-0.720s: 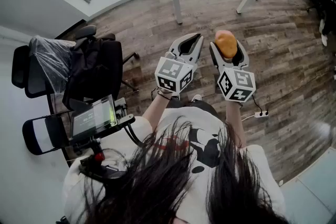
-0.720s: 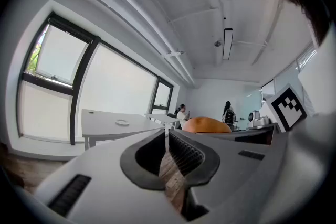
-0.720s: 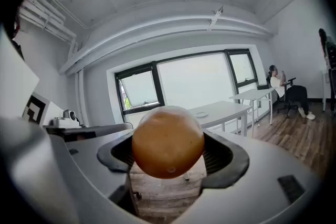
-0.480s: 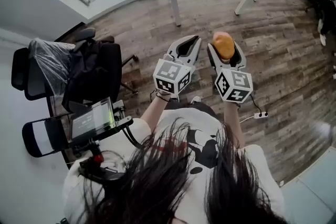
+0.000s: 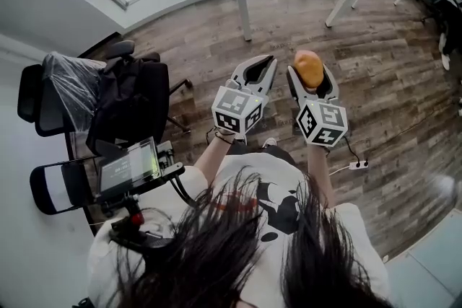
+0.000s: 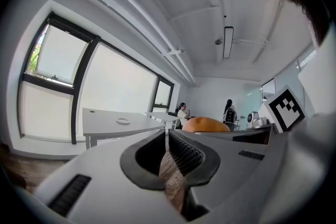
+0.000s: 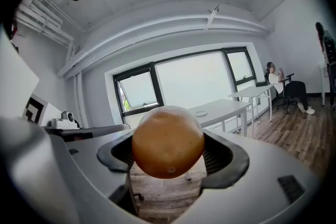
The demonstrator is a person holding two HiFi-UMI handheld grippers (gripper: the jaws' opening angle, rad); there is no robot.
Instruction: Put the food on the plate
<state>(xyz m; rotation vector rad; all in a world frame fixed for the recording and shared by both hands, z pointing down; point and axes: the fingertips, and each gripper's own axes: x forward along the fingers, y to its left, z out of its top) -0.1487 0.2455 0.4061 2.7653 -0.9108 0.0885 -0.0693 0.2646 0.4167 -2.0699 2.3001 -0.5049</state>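
While the left tongs (image 6: pixel 167 150) sit closed and empty, the right tongs (image 5: pixel 312 77) clamp the orange (image 7: pixel 168 141).

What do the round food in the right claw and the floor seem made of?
The round food looks like real fruit or a plastic copy: orange, smooth skin with a small dimple. The floor looks like wood or laminate planks: grain and seams show.

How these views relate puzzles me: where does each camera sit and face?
Head view: head-mounted, facing down at left claw and right claw; hair, forearms show.
Left gripper view: on that claw, along its shut jaws toward the plate.
Right gripper view: on that claw, along jaws gripping the food.
Shared: food and plate.
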